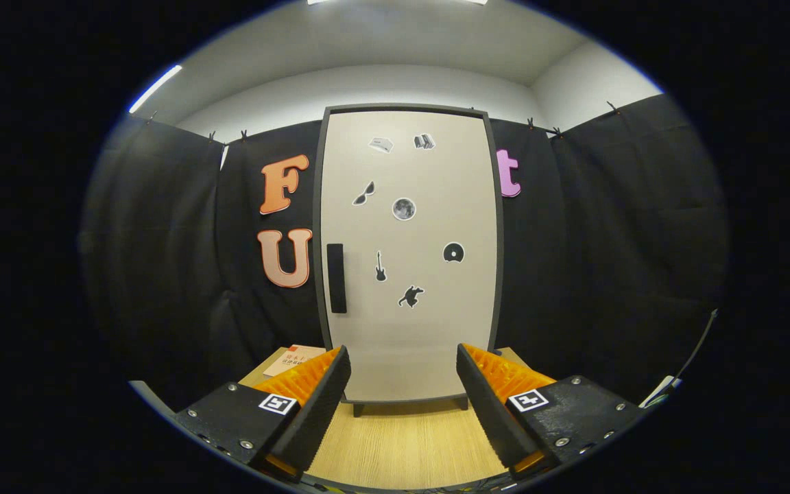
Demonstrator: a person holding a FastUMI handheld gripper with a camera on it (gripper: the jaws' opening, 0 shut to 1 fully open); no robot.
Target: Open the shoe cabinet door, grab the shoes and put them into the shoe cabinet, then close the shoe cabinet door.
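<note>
While I've got the hand-held gripper pointed straight ahead, its two fingers are spread wide apart with nothing between them, so it's fully released right now. Orange ribbing shows on the outer side of each finger, and there's a little black-and-white marker tag on top of each black finger block.

Dead ahead, beyond the fingertips, I see the shoe cabinet standing upright on the light wood table. Its door is closed, flat beige with a dark frame around it. The black vertical handle sits on the door's left side, about mid-height. A bunch of small stickers are scattered over the door: sunglasses, a moon-looking disc, a guitar, a record, and a few I can't really make out. The cabinet rests on short dark feet, visible just past the gap between the fingers.

Off to the left of the cabinet base, just behind the left finger, a reddish card or booklet lies flat on the table. A thin cable runs up along the booth wall on the far right.
</note>
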